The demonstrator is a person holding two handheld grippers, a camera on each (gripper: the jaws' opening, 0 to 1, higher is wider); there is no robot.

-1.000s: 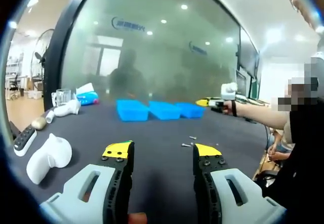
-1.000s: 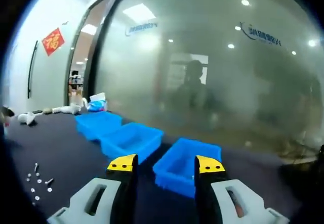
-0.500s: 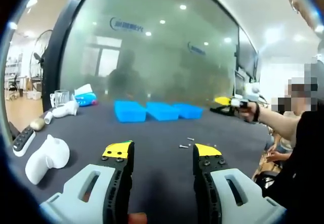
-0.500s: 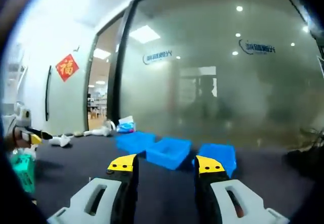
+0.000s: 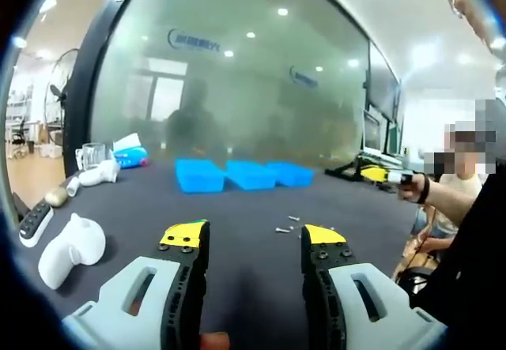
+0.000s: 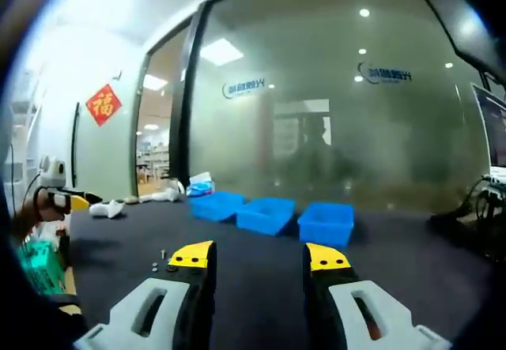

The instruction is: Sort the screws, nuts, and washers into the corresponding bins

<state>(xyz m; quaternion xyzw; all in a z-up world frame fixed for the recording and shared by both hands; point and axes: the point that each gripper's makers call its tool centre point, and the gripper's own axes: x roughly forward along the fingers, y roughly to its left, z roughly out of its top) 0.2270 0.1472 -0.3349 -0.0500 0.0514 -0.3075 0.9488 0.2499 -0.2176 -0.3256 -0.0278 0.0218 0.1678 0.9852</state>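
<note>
Three blue bins stand in a row at the far side of the dark table (image 5: pixel 237 208): a left bin (image 5: pixel 199 175), a middle bin (image 5: pixel 251 174) and a right bin (image 5: pixel 289 173). The same bins (image 6: pixel 273 213) appear in the right gripper view. Small screws and nuts (image 5: pixel 286 225) lie loose on the table ahead of my left gripper (image 5: pixel 254 241), which is open and empty. The hardware (image 6: pixel 160 264) lies left of my right gripper (image 6: pixel 258 257), also open and empty. The right gripper (image 5: pixel 385 175) enters the left gripper view from the right, held by a hand.
A white curved object (image 5: pixel 69 245), a dark remote (image 5: pixel 33 219), a glass (image 5: pixel 93 156) and a blue-and-white pack (image 5: pixel 129 154) sit on the table's left. A frosted glass wall (image 5: pixel 237 89) stands behind. The left gripper (image 6: pixel 65 200) shows at far left of the right gripper view.
My right gripper has pulled back from over the bins, toward the near right side of the table. The left gripper has barely moved.
</note>
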